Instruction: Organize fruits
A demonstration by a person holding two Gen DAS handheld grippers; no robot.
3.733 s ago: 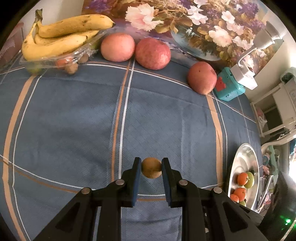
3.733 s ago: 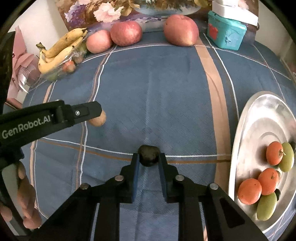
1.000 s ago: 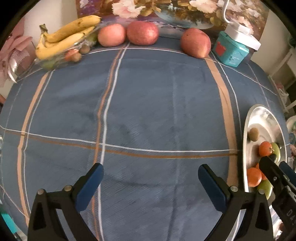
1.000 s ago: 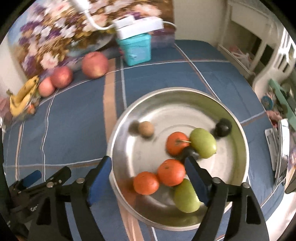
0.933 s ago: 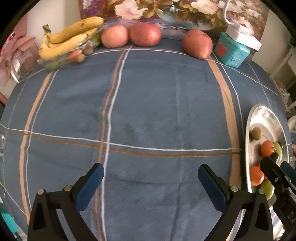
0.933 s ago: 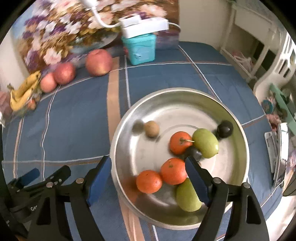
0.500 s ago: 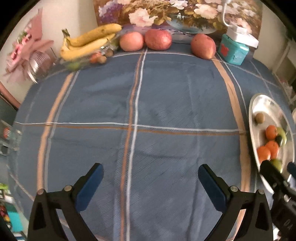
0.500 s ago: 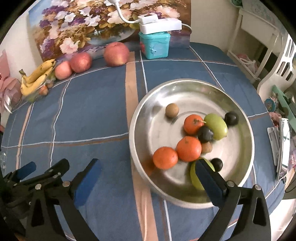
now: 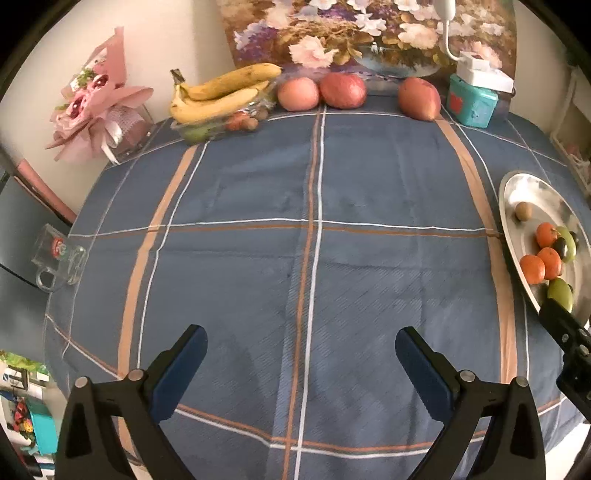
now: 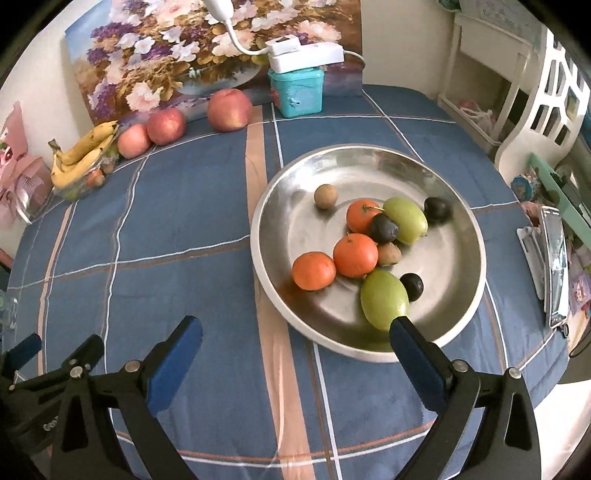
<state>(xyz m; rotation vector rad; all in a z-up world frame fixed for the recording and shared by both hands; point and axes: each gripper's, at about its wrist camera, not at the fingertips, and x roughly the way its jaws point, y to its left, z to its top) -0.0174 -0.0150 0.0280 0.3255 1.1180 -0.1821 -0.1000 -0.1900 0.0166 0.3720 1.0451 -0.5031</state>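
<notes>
Right wrist view: we find the right gripper point(image 10: 295, 334) with its jaws spread to full width and nothing between the blue pads; they have just been opening. It hangs over the blue plaid tablecloth point(image 10: 184, 229) at the near rim of the steel bowl point(image 10: 476, 258), its right finger overlapping the rim.

In the bowl we count three oranges point(image 10: 355, 255), two green fruits point(image 10: 384, 299), three small dark fruits point(image 10: 437, 209) and two small brown fruits point(image 10: 325, 196). One brown fruit lies apart toward the far left of the bowl; the other is tucked among the oranges.

Left wrist view: we note the left gripper point(image 9: 301, 347) likewise wide open and empty above bare cloth, well apart from the bowl point(image 9: 532, 188) at the right edge.

Along the back edge of the table, three apples point(image 9: 343, 90) sit before a flower painting point(image 9: 369, 33). A bunch of bananas point(image 9: 221, 94) rests on a clear tray point(image 9: 192, 131) of small fruit at their left. A teal box point(image 9: 471, 101) stands at their right.
</notes>
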